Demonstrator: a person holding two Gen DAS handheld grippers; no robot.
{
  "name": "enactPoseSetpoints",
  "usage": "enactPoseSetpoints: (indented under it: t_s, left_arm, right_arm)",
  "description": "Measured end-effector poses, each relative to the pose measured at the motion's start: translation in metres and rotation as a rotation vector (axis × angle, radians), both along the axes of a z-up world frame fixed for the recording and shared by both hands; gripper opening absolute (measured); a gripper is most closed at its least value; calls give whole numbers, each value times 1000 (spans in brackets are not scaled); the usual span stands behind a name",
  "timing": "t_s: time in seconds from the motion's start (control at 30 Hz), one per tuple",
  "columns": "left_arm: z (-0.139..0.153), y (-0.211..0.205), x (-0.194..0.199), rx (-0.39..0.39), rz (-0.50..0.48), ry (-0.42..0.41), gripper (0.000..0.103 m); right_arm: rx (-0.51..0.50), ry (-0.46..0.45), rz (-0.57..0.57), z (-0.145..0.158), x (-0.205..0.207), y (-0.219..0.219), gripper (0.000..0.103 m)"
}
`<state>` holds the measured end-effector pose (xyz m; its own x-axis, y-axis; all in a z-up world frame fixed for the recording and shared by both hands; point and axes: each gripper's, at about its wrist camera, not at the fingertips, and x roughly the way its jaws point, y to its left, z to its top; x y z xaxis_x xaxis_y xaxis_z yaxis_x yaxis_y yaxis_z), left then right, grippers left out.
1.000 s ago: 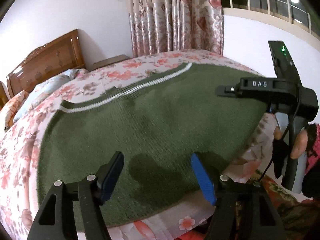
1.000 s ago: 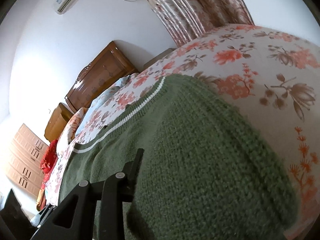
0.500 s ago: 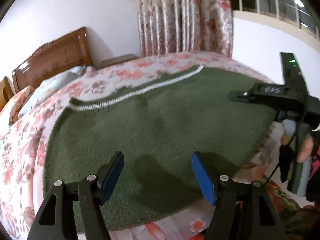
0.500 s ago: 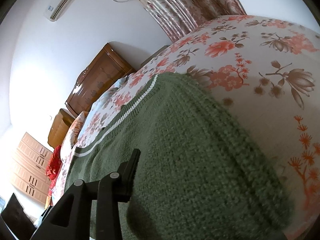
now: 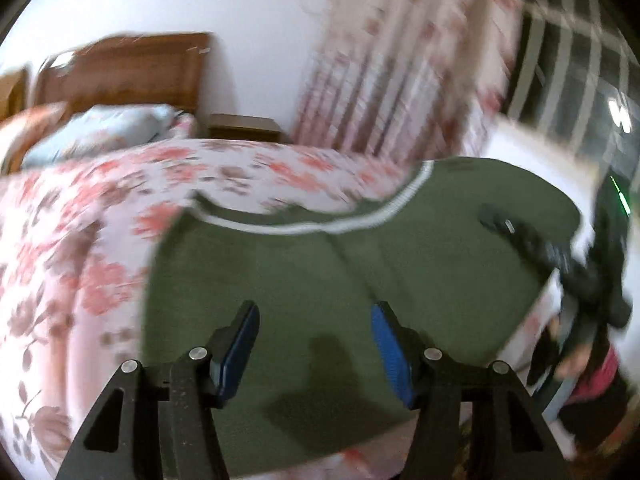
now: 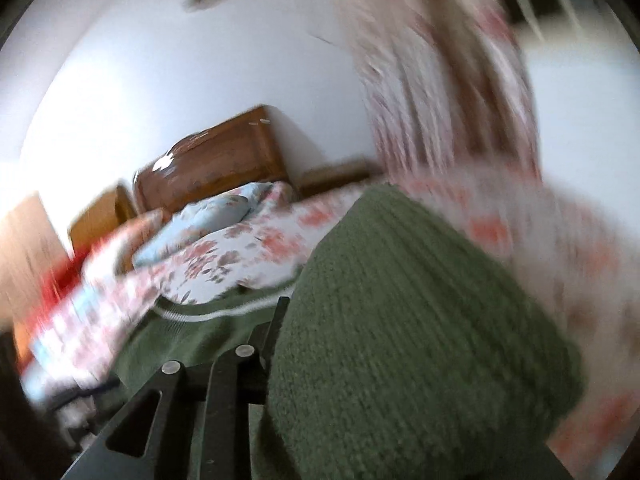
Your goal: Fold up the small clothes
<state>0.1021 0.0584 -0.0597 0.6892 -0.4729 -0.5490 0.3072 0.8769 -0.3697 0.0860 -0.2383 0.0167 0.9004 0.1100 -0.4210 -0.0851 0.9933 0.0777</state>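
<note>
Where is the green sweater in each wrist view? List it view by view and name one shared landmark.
Left wrist: green sweater fills the centre and right, spread on the bed.
Right wrist: its bunched knit fills the lower right foreground.
Shared landmark: wooden headboard.

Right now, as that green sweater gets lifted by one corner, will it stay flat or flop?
Likely flop: the green sweater is soft knit, and its corner bunches over the right tool, which is shut on it. Probably grippy, not slippery, given its fuzzy ribbing on the floral bedspread.
</note>
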Motion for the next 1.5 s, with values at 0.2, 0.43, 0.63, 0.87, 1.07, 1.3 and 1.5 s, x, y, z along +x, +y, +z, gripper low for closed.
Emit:
enactPoseSetpoints:
  t_s: [0.2, 0.43, 0.63, 0.87, 1.07, 1.3, 1.5]
  left_arm:
    - [-6, 92, 5, -301, 100, 73, 59]
    - [-22, 121, 14, -524, 32, 162, 64]
    - [-34, 90, 39, -600, -110, 311, 75]
    - [-34, 40, 79, -508, -160, 438, 76]
    - [-29, 3, 97, -313, -127, 450, 29]
    - [-27, 11, 91, -295, -143, 407, 27]
    - [-12, 3, 93, -278, -162, 374, 25]
  right_arm:
    - [-608, -126, 282, -10, -24, 158, 0]
    - [-1038, -145, 459, -120, -51, 221, 0]
    - [-1006, -169, 434, -109, -48, 211, 0]
    - [-982, -185, 424, -104, -45, 210, 0]
    - [-988, -189, 425, -109, -45, 212, 0]
    - [-753, -118, 450, -80, -62, 136, 103]
    - [-410, 35, 368, -76, -42, 70, 103]
